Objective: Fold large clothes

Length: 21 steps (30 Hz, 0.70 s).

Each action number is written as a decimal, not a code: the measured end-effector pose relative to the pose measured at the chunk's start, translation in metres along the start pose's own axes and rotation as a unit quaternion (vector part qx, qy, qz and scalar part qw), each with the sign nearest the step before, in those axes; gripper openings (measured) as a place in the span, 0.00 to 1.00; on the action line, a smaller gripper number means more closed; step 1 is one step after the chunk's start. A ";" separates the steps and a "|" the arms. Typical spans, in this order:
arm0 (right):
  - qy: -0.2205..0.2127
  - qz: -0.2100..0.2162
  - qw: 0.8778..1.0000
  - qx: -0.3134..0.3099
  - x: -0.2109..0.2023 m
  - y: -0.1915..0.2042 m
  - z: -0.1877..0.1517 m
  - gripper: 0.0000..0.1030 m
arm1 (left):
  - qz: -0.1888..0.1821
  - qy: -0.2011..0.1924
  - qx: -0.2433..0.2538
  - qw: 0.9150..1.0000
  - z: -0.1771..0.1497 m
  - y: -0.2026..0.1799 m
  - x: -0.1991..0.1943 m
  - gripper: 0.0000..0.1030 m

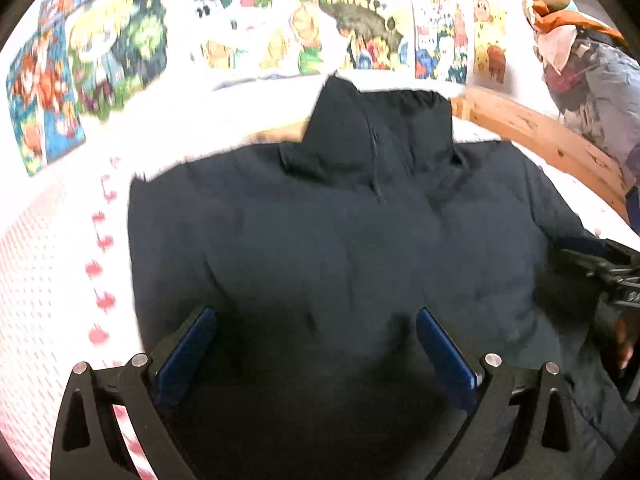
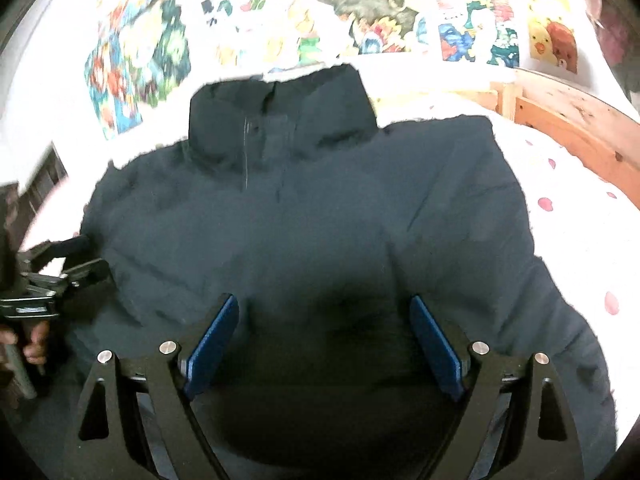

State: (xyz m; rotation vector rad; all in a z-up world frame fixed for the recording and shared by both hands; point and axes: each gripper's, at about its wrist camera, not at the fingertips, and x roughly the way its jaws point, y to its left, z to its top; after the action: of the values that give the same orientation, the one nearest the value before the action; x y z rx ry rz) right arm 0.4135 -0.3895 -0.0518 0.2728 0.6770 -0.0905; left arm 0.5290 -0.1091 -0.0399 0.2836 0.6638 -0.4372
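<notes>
A large dark navy padded jacket (image 1: pixel 340 232) lies front-up on the bed, collar at the far end, zipper closed. It also fills the right wrist view (image 2: pixel 304 208). My left gripper (image 1: pixel 316 320) is open and empty, hovering over the jacket's lower left part. My right gripper (image 2: pixel 324 308) is open and empty over the lower right part. The right gripper shows at the right edge of the left wrist view (image 1: pixel 608 272). The left gripper shows at the left edge of the right wrist view (image 2: pixel 60 276).
The bed has a white sheet with pink spots (image 2: pixel 568 216) and a wooden frame (image 1: pixel 540 132) along the right. Colourful posters (image 1: pixel 100 52) cover the wall behind. Clothes hang at the far right (image 1: pixel 592 68).
</notes>
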 end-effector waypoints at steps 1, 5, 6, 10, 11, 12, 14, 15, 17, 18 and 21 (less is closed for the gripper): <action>-0.004 0.000 1.000 0.003 0.000 -0.003 0.009 0.85 | 0.012 -0.007 -0.004 1.000 0.015 0.004 0.001 0.98; -0.008 0.004 1.000 0.018 0.015 -0.011 0.055 0.85 | 0.021 -0.026 -0.072 0.997 0.063 0.024 0.014 0.98; -0.012 0.007 1.000 0.022 0.018 -0.011 0.063 0.85 | 0.023 -0.031 -0.083 0.996 0.071 0.027 0.018 0.98; -0.030 -0.001 0.999 0.045 0.053 -0.020 0.123 0.85 | 0.006 -0.057 -0.124 0.991 0.116 0.040 0.044 0.98; -0.027 0.001 0.998 0.056 0.065 -0.024 0.138 0.85 | -0.002 -0.060 -0.126 0.990 0.124 0.040 0.051 0.98; -0.021 0.008 0.997 0.070 0.076 -0.028 0.150 0.85 | -0.006 -0.059 -0.124 0.990 0.133 0.040 0.058 0.98; -0.008 0.020 0.995 0.094 0.098 -0.032 0.170 0.85 | -0.007 -0.040 -0.112 0.993 0.148 0.034 0.077 0.98; -0.007 0.020 0.995 0.101 0.105 -0.032 0.175 0.84 | -0.007 -0.035 -0.109 0.993 0.154 0.031 0.083 0.97; -0.007 0.021 0.995 0.100 0.122 -0.028 0.187 0.81 | -0.012 -0.032 -0.107 0.994 0.165 0.024 0.094 0.92; -0.003 0.015 0.996 0.093 0.130 -0.024 0.191 0.74 | -0.016 -0.032 -0.109 0.993 0.168 0.020 0.096 0.89; 0.019 0.004 0.997 0.076 0.151 -0.017 0.200 0.64 | -0.033 -0.023 -0.116 0.992 0.181 0.016 0.106 0.70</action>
State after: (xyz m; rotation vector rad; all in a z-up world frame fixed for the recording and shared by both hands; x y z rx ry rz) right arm 0.6493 -0.4602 -0.0011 0.4249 0.7075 -0.1289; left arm 0.7075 -0.1968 0.0300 0.0311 0.6737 -0.4235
